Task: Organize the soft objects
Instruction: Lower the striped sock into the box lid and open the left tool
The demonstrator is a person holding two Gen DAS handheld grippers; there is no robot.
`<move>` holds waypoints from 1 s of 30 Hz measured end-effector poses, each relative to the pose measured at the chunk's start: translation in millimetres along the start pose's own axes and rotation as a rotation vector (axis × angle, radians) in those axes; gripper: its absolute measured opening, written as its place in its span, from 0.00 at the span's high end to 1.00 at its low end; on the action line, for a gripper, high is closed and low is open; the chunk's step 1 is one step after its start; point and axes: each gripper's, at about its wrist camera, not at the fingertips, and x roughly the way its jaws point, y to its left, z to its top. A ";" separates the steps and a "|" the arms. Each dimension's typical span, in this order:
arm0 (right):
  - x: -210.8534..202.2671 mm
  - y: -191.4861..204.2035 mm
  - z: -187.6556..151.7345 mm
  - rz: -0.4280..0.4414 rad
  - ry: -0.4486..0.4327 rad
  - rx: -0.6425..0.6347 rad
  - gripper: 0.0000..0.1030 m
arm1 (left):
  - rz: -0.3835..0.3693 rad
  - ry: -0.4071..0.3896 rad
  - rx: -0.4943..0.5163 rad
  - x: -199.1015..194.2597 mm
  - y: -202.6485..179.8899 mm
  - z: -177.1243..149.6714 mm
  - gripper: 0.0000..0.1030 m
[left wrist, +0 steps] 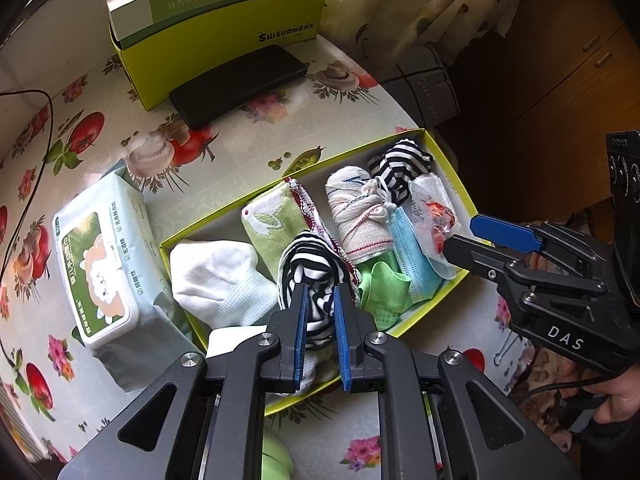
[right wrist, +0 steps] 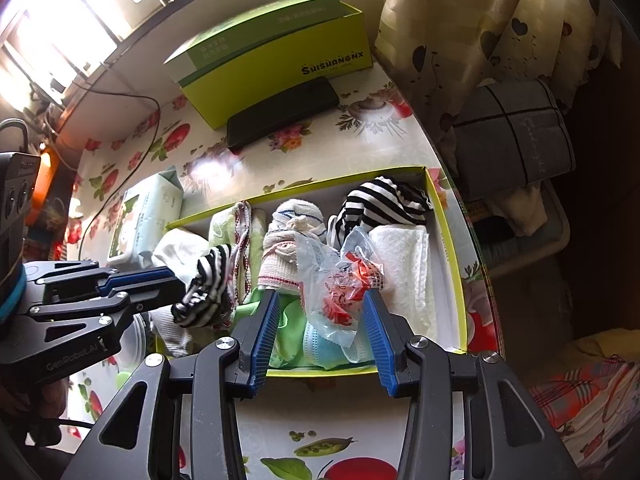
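Note:
A shallow yellow-green box on the flowered table holds soft things: a white sock, a green towel, a rolled white cloth, a blue face mask and a striped sock in the far corner. My left gripper is shut on another black-and-white striped sock, just above the box's left half; the right wrist view shows this sock hanging from that gripper. My right gripper stands open over a crumpled plastic bag, beside a white towel.
A pack of wet wipes lies left of the box. Behind it are a black phone and a tall green carton. A black cable runs along the left. The table ends right of the box, by a grey checked cushion.

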 end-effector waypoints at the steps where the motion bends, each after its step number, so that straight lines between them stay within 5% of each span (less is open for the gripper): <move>1: -0.5 0.6 0.1 -0.003 -0.001 -0.002 0.59 | 0.001 -0.001 -0.002 -0.6 0.1 -0.1 0.87; 8: -2.7 -3.5 0.9 -0.009 -0.019 0.013 0.60 | -0.007 -0.021 -0.049 -7.7 11.8 -1.7 0.87; 12: 5.6 -10.3 2.3 -0.029 -0.012 0.030 0.78 | 0.012 -0.031 -0.071 -7.0 19.0 -1.2 0.87; 19: 31.7 -13.7 -1.0 -0.020 0.061 0.023 0.80 | -0.010 0.025 -0.040 13.1 11.4 1.2 0.87; 30: 18.4 -7.8 -2.0 -0.013 0.047 0.013 0.79 | -0.021 0.020 -0.010 10.2 2.1 -1.5 0.87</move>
